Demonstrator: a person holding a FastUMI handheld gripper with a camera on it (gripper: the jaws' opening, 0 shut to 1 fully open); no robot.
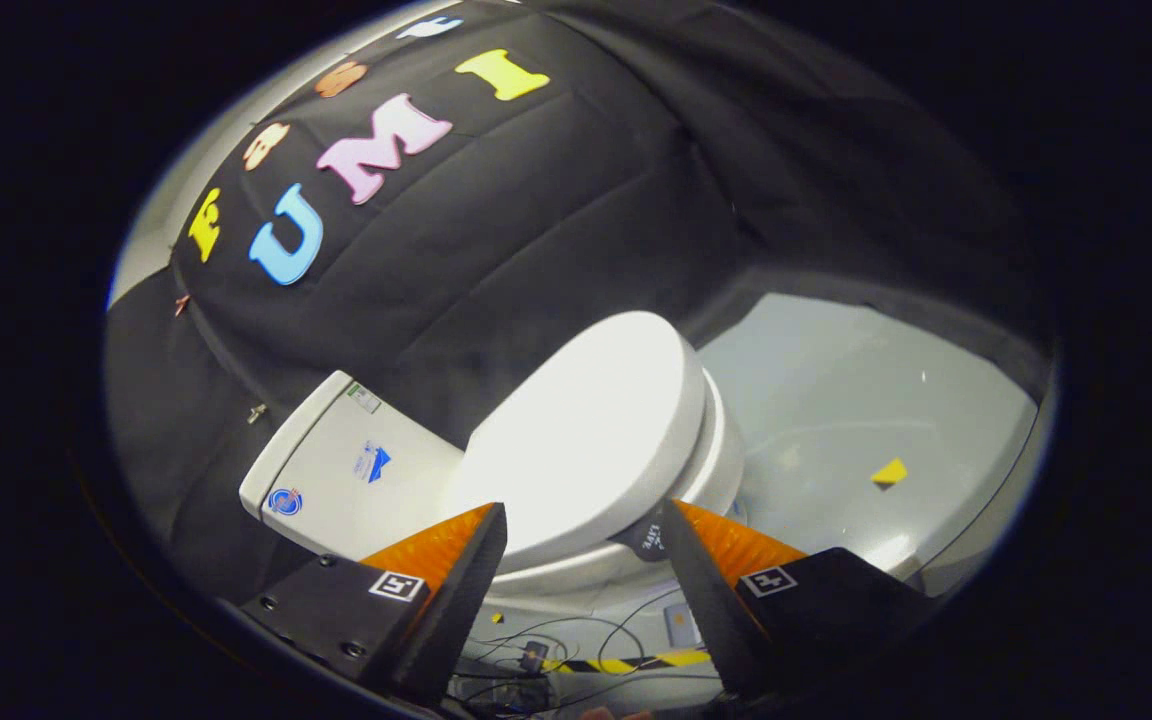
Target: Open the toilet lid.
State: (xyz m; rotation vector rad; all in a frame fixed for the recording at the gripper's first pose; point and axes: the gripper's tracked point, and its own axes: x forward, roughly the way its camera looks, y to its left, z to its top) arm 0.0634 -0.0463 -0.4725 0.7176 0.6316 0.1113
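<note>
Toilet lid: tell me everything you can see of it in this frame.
The lid is white, smooth and glossy, plastic by its look, oval with a rounded rim. It lies closed, flat on the bowl, its hinge end toward the white tank. Glare washes out its middle. Its near edge sits just ahead of the open tool, between the two fingers; neither finger visibly touches it.

No words can be read here. The toilet tank (336, 470) has a round blue sticker (284, 501), a blue picture sticker (374, 463) and a small label (364, 398), all too tiny to read. A dark tag (648, 540) under the toilet lid (586, 430) may carry white print. The gripper (584, 508) is spread wide, and each finger wears a square black-and-white marker (397, 585).
</note>
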